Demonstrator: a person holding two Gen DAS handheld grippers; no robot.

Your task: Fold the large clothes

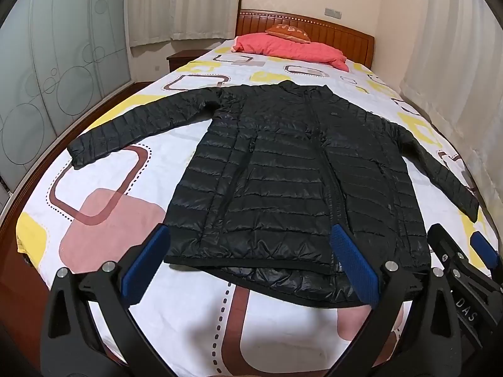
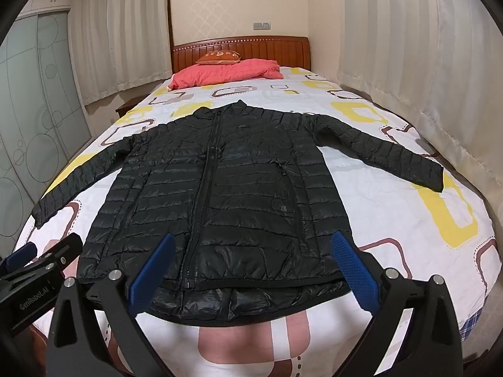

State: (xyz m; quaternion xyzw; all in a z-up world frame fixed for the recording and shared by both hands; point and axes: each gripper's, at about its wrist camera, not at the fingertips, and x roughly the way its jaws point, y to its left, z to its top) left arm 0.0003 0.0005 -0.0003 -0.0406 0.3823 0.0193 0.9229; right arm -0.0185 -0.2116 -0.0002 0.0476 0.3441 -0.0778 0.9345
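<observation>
We see the black quilted puffer jacket (image 1: 283,172) spread flat, front up, zipped, on the patterned bedsheet (image 1: 103,194), sleeves out to both sides; left gripper (image 1: 251,264) and right gripper (image 2: 251,267) hover above the hem, jaws wide apart, gripping nothing; we judge folding not yet begun; next move likely needs a pinch on a sleeve (image 1: 132,128) or hem corner, then a fold inward.

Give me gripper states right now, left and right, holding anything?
Left gripper: open, holding nothing, above the hem of the black jacket.
Right gripper: open, holding nothing, also above the jacket's hem.
</observation>
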